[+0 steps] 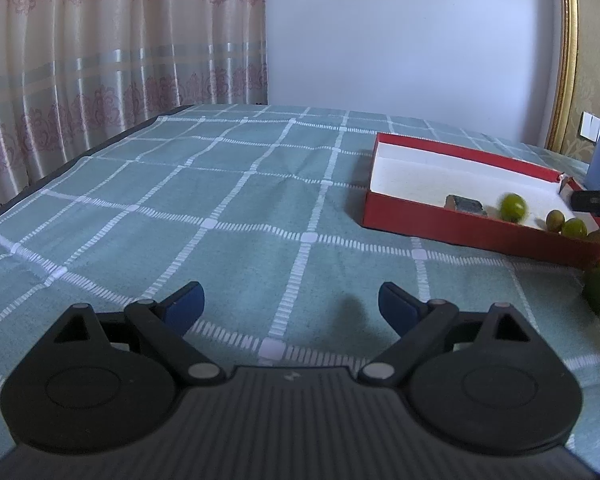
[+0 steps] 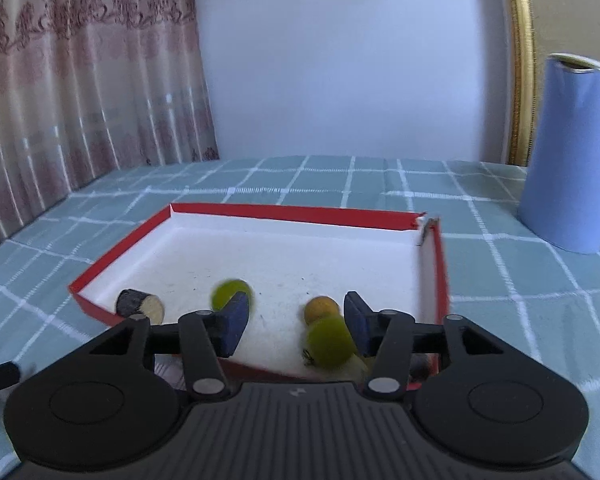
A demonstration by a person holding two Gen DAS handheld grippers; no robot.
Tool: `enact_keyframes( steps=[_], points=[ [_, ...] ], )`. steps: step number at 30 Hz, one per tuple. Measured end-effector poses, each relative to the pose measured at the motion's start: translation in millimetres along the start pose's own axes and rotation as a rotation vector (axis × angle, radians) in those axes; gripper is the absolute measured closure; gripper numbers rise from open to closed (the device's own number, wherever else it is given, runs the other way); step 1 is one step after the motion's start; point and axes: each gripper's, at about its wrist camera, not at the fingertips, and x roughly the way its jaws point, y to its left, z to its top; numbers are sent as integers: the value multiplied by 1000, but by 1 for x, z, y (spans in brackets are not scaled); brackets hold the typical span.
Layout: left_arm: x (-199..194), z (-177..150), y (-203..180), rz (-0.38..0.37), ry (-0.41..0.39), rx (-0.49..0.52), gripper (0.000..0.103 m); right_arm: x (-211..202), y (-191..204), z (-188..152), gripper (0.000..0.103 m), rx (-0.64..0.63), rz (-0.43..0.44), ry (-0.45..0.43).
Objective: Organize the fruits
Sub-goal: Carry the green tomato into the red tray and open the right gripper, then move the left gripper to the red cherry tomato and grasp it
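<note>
With nothing gripped, the right tongs (image 2: pixel 294 322) gape over the shallow red cardboard box with a white floor (image 2: pixel 292 213) at frame centre, where small round green fruits (image 2: pixel 231 293) collect for sorting, while the left tongs (image 1: pixel 291 306) hover wide open and empty above the checked teal counter (image 1: pixel 240 200).

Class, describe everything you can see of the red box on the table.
The red box is a shallow, open, lidless tray, apparently cardboard: red outside, white inside. It lies flat on the checked tablecloth. Its far right corner is torn. Inside sit small green and brownish fruits and a dark cut chunk. The right tool hovers open over its near edge.
</note>
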Motion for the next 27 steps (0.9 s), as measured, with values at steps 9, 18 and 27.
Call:
enact_keyframes(
  steps=[9, 18, 27],
  points=[
    [0, -1, -4, 16, -2, 19, 9, -84, -38, -50, 37, 0, -36, -59],
    [-13, -2, -27, -38, -24, 90, 8, -91, -70, -84, 37, 70, -103, 28],
    [-24, -11, -79, -97, -41, 219, 9, -85, -80, -90, 37, 129, -86, 72]
  ],
)
